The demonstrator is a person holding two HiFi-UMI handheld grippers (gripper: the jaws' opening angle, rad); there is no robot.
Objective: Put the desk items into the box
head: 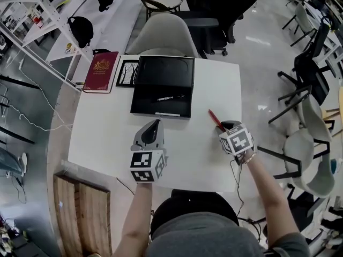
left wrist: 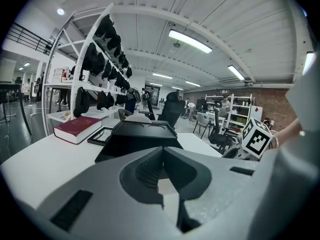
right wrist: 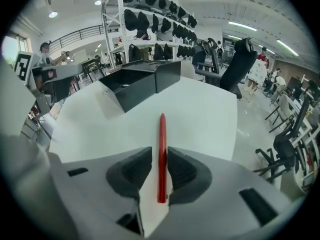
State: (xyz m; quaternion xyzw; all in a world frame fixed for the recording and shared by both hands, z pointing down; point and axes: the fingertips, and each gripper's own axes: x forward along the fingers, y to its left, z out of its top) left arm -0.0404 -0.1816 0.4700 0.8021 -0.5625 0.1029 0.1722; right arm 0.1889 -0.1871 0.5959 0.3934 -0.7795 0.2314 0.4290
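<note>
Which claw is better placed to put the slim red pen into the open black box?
Right. The right claw straddles the slim red pen on the white table; the left claw is closed, empty and farther from the pen, nearer the open black box.

- Bright, even light from ceiling strip lamps (left wrist: 190,40); the white counter (head: 107,138) shines, and shadows are soft.
- Both gripper views bend strongly toward dark, rounded corners, and their nearest foreground is slightly soft.

Showed a red pen (right wrist: 161,156), a black box (head: 162,87), a maroon, gold-crested book (head: 101,71), a white worktop (head: 107,138), and black-and-white squares on the marker cube (head: 147,166).
</note>
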